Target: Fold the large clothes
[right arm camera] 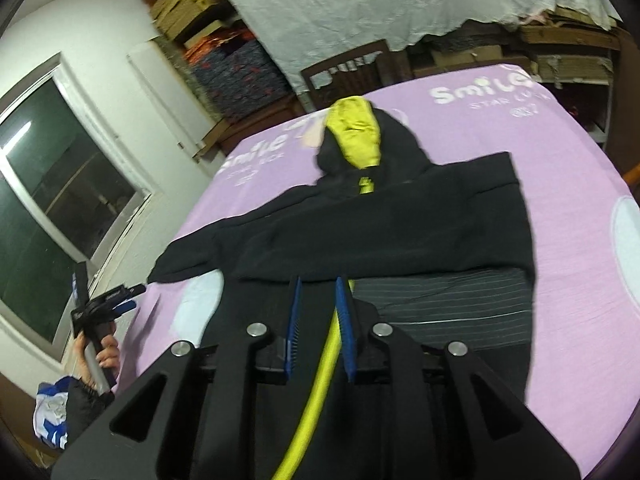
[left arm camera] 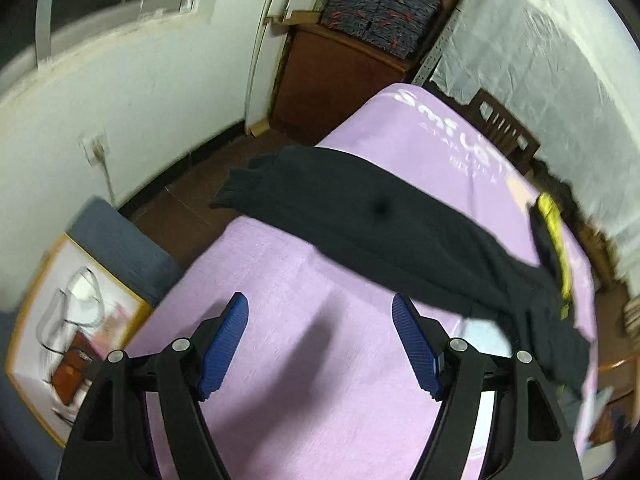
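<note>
A black hooded jacket (right arm camera: 380,224) with a yellow hood lining (right arm camera: 356,136) and a yellow zip strip (right arm camera: 320,392) lies on the purple bed sheet (right arm camera: 568,160). My right gripper (right arm camera: 318,292) is shut on the jacket's front edge by the yellow strip. One sleeve (left arm camera: 304,184) stretches across the sheet (left arm camera: 304,360) and hangs over the bed's edge. My left gripper (left arm camera: 320,312) is open and empty above bare sheet, short of the sleeve. It also shows at the left of the right wrist view (right arm camera: 116,300), held in a hand.
A framed picture (left arm camera: 76,320) leans on a grey seat beside the bed. A wooden chair (right arm camera: 348,68) stands at the far side. Stacked boxes (right arm camera: 240,76) and a white draped cloth (right arm camera: 380,4) fill the back. A window (right arm camera: 52,184) is at left.
</note>
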Demonstrator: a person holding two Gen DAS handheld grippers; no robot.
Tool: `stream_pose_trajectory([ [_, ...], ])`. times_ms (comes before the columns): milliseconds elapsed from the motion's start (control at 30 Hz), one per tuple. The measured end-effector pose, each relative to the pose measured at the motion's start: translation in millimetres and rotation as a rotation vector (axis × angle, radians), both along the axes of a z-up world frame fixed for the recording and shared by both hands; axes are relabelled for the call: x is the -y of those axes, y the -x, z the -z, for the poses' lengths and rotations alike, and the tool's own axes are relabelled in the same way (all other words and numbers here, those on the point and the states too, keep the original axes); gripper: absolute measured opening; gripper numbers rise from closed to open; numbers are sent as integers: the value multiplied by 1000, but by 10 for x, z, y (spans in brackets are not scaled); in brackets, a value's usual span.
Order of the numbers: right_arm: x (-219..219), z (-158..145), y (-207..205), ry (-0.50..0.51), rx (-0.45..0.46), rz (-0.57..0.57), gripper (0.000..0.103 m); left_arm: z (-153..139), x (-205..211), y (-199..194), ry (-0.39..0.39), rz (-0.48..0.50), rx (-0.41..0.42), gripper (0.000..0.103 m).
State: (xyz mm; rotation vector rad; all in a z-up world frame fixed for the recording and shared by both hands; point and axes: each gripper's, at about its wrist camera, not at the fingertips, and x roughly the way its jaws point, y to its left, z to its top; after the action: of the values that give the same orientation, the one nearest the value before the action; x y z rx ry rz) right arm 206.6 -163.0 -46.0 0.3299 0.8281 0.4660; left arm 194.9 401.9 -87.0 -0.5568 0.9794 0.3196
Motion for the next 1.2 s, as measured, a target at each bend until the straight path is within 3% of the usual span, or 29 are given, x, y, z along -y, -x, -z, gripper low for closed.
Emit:
stream_pose_trajectory([
  [100, -158, -57, 108, -15, 13, -10, 27, 74, -75, -102, 105, -8, 16, 75],
  [400, -341, -54, 242, -21, -4, -15, 29, 272, 52, -533, 215, 18, 27, 75],
  [700, -186, 83, 173, -44, -39, 29, 30, 304, -2, -726, 219, -48, 48, 74],
  [800, -125, 166, 98, -38, -54, 50, 30, 282, -30, -730, 229, -77, 61, 67],
  [833, -105, 195, 66, -24, -57, 58, 30, 263, -31, -729, 215, -78, 64, 57],
  [867, -97, 216, 32, -5, -58, 60, 30, 242, -30, -736, 192, -72, 61, 41],
  [933, -83, 262, -114, 76, -54, 60, 30, 192, -16, -764, 122, -49, 47, 22],
  [1067, -25, 375, -474, 183, -51, 80, 25, 94, 32, -781, 55, -18, 34, 10],
  [1200, 39, 616, -874, 204, -99, 79, 23, -189, 383, -822, -144, 37, 40, 8],
])
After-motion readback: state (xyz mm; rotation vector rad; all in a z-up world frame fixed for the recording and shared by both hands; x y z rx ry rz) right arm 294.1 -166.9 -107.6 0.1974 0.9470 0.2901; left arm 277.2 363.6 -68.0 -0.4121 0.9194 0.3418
